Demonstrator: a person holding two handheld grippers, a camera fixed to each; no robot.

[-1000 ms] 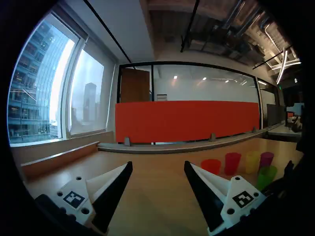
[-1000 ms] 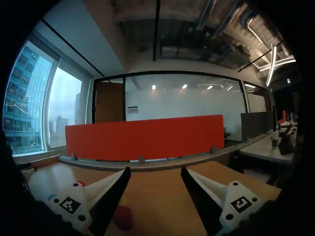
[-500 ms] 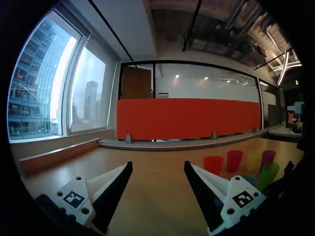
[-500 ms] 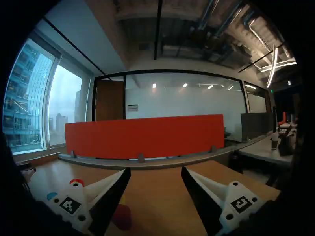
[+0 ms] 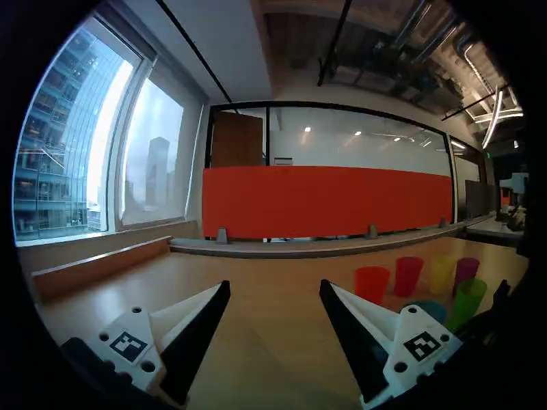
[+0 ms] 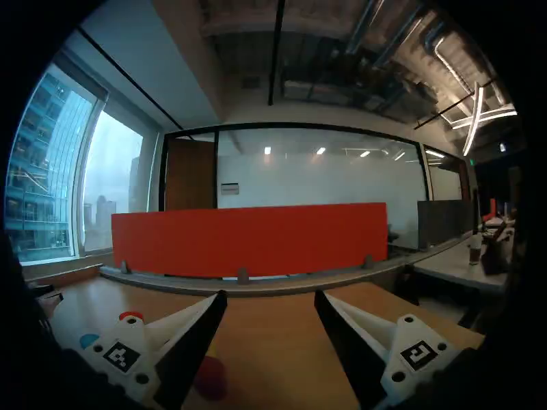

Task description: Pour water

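Note:
My left gripper [image 5: 273, 283] hangs open over a wooden desk [image 5: 273, 342], nothing between its fingers. Right of it stand several plastic cups: an orange one [image 5: 371, 283], a pink-red one [image 5: 409, 275], a yellow one [image 5: 442, 273], a purple one [image 5: 466, 272] and a green one [image 5: 467, 303]. A blue cup [image 5: 427, 311] peeks from behind the right finger. In the right gripper view, my right gripper [image 6: 270, 295] is also open and empty. A dark red cup [image 6: 210, 377] sits low beside its left finger, with a red rim [image 6: 128, 316] and a blue rim [image 6: 89, 339] behind that finger.
An orange divider panel [image 5: 328, 203] runs along the desk's far edge, with a glass wall behind it. Tall windows [image 5: 82, 157] and a wooden ledge [image 5: 102, 266] border the left side. A neighbouring desk [image 6: 465, 263] with small objects stands at the right.
Both views have shifted slightly, and the cups sit a little lower and nearer. The blue cup has come into the left gripper view. Both grippers stay open.

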